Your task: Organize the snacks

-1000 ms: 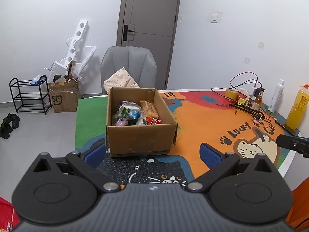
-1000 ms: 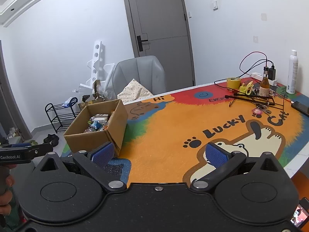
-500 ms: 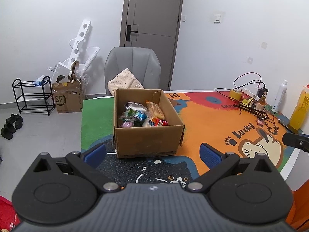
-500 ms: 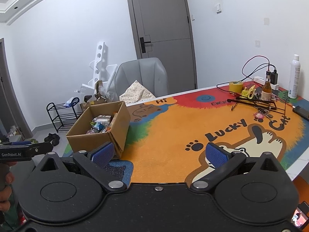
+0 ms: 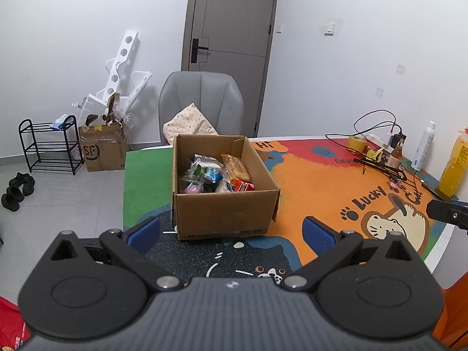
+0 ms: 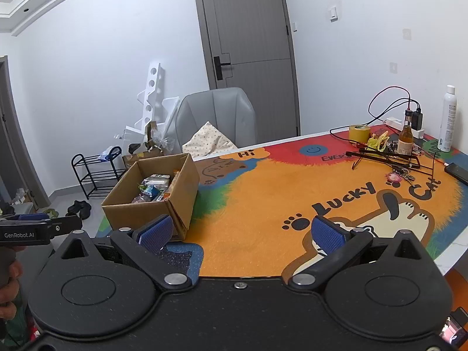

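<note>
An open cardboard box [image 5: 225,213] stands on the colourful cat mat, holding several snack packets [image 5: 218,172]. It also shows in the right wrist view [image 6: 152,201] at the left, with snacks [image 6: 155,188] inside. My left gripper [image 5: 231,232] is open and empty, held just in front of the box's near wall. My right gripper [image 6: 241,232] is open and empty, over the orange part of the mat to the right of the box. The left gripper's body [image 6: 35,229] shows at the left edge of the right wrist view.
The mat-covered table [image 6: 292,181] carries tape [image 6: 359,132], bottles [image 6: 406,140], cables, a black stand and a phone [image 6: 457,172] at the far right. A yellow bottle [image 5: 453,166] stands at the right edge. A grey chair [image 5: 201,102] sits behind the table.
Both grippers have drawn back and risen a little, so the box looks slightly farther and more centred in the left view. Both stay open and empty.
</note>
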Demonstrator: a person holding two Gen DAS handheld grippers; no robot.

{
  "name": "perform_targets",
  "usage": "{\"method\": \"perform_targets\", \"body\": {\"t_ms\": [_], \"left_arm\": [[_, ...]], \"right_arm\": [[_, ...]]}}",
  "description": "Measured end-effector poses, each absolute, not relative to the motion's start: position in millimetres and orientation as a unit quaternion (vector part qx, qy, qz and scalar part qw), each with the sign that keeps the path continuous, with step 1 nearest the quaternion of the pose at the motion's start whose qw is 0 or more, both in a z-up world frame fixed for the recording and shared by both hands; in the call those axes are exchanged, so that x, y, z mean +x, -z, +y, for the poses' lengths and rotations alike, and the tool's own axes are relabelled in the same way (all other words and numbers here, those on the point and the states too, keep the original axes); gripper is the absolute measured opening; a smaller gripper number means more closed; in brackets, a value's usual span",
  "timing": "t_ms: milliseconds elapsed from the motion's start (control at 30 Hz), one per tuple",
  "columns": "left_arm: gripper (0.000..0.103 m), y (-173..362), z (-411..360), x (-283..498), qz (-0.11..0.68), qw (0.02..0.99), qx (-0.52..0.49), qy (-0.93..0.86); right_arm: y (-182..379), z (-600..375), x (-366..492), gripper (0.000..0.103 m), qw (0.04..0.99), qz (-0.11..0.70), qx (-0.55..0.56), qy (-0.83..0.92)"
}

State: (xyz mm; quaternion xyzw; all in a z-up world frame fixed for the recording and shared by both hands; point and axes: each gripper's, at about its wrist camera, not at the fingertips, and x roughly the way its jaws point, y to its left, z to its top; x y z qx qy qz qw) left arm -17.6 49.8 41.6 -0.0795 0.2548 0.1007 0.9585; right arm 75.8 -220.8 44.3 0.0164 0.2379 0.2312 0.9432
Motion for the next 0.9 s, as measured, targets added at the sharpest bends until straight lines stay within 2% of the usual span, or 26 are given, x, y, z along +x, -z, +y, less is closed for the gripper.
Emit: {"method": "perform_targets", "body": {"t_ms": [667,900], "left_arm": [[0.103,-39,42,-16,0.261,0.957,-0.075,-0.096],[0.103,-48,47,7,0.276,0.953,-0.083,-0.095]], "right_arm": [[-41,-223,77,0.103,0.941,0.237,0.017,-0.24],[-49,-215,106,0.103,0.929,0.252,-0.013,-0.271]]}}
